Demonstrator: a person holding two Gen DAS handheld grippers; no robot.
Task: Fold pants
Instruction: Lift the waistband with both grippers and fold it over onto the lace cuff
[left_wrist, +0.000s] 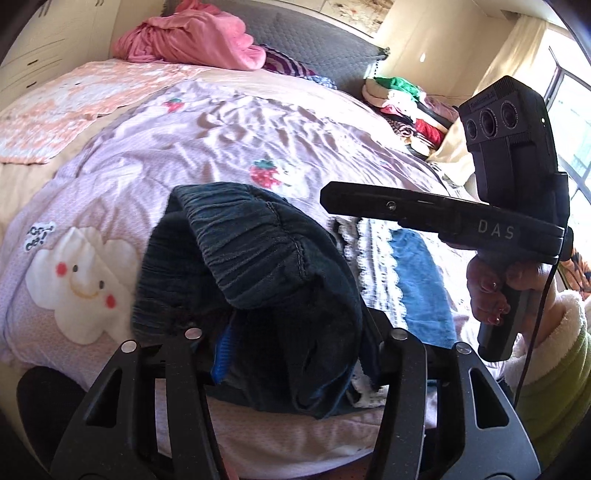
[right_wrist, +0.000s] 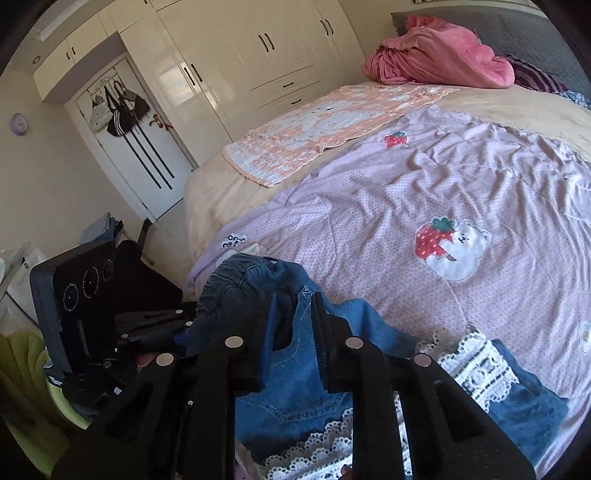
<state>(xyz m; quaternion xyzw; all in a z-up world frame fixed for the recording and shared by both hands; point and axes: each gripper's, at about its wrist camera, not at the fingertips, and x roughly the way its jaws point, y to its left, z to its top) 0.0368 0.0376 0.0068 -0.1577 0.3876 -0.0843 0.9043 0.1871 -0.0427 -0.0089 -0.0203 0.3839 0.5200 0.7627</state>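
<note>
Blue denim pants (left_wrist: 258, 251) with white lace trim (right_wrist: 476, 365) lie on the near edge of a lilac bedcover (right_wrist: 406, 192), their gathered waistband lifted off it. In the left wrist view my left gripper (left_wrist: 295, 343) is shut on a thick bunch of the waistband, which hides its fingertips apart from one blue pad (left_wrist: 221, 354). In the right wrist view my right gripper (right_wrist: 293, 332) is shut on the waistband's edge, with denim (right_wrist: 295, 387) pinched between its blue pads. The right gripper (left_wrist: 328, 199) hangs just right of the bunch, and the left gripper (right_wrist: 184, 325) is close on the left.
A pink blanket heap (right_wrist: 436, 55) lies at the headboard and a peach towel (right_wrist: 325, 125) is spread on the bed's far side. Folded clothes (left_wrist: 406, 110) are piled by the window. A cream wardrobe (right_wrist: 258, 55) and a white door (right_wrist: 147, 158) stand beyond the bed.
</note>
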